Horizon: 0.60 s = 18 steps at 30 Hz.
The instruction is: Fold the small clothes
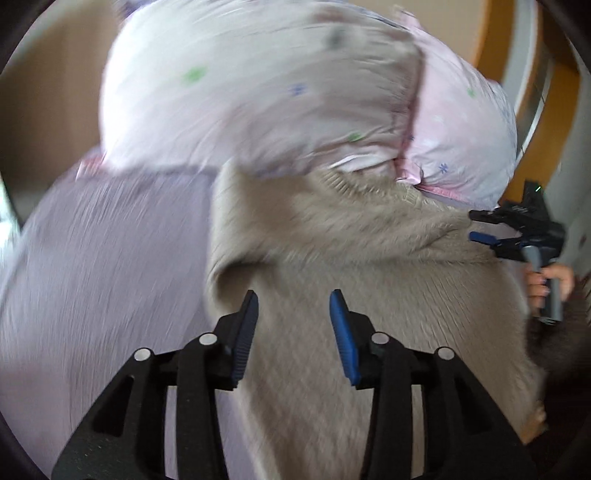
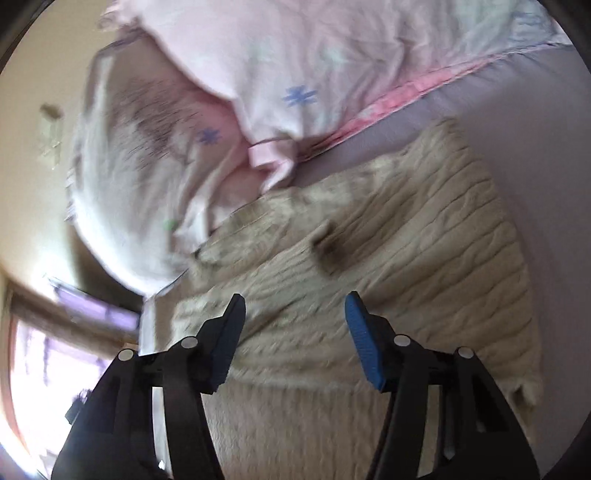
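Note:
A beige knitted sweater [image 1: 351,266] lies on a lilac bed sheet [image 1: 103,258]. My left gripper [image 1: 293,328] is open and empty, just above the sweater's near part. The right gripper [image 1: 480,225] shows at the right edge of the left wrist view, open, at the sweater's far right edge. In the right wrist view the sweater [image 2: 424,258] spreads under my open, empty right gripper [image 2: 295,332]. Both views are motion-blurred.
A big pink-white pillow [image 1: 266,92] with small star prints lies right behind the sweater; it also shows in the right wrist view [image 2: 258,74]. The lilac sheet [image 2: 546,147] extends right. A wooden frame [image 1: 495,33] and a window [image 2: 48,350] lie beyond the bed.

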Each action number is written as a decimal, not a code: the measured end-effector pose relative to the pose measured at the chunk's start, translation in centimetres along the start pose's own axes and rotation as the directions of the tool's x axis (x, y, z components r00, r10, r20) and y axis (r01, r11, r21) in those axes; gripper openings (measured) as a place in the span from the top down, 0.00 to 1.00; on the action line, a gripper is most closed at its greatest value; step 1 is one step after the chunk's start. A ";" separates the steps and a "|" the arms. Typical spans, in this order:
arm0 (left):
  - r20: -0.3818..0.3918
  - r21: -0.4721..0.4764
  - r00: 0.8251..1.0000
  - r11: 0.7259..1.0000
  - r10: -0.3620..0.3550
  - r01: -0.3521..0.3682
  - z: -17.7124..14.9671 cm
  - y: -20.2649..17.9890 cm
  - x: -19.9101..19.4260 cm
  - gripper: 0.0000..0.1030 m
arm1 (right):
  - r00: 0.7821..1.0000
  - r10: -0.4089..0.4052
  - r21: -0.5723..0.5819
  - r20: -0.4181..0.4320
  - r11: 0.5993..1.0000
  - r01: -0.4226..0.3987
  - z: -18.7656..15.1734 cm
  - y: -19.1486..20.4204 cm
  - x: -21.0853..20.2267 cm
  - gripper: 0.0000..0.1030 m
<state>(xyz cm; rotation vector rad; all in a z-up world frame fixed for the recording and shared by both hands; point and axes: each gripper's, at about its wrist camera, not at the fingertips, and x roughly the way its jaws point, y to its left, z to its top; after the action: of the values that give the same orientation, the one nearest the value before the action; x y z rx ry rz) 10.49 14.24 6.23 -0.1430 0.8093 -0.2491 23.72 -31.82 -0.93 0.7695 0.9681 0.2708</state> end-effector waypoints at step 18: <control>-0.096 -0.092 0.974 0.976 -0.207 0.199 -7.0 0.8 -3.1 0.41 | 0.970 -0.202 -0.086 0.136 0.973 0.215 -1.2 -0.1 -5.9 0.46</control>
<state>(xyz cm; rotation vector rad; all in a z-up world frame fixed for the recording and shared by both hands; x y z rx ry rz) 3.47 15.69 3.46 -0.2928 0.9114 -0.4196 19.43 -34.39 2.36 0.5804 0.9002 0.0848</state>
